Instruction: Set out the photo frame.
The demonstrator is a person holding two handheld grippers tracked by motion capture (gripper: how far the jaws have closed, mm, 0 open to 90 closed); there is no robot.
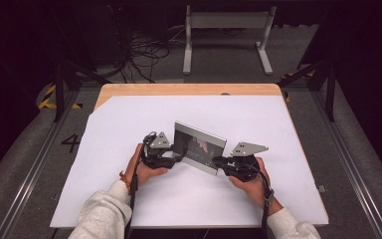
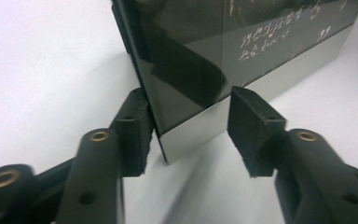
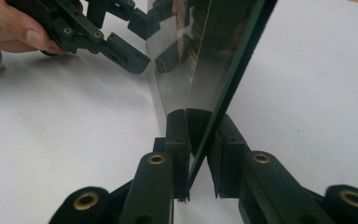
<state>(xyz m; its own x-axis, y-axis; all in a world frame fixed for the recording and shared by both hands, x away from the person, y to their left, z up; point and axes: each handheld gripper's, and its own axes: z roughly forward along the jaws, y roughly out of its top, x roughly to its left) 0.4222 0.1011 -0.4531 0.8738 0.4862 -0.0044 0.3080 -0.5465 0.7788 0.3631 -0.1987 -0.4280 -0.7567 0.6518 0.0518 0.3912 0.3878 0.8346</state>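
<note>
glass-fronted picture frame (image 1: 199, 148) — upright, on white table (image 1: 288, 134)

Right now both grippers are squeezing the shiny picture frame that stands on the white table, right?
Not quite. The right gripper squeezes the picture frame, but the left gripper does not: in the left gripper view one pad sits at the frame's corner and the other stands clear of it. The frame does stand on the white table.
</note>
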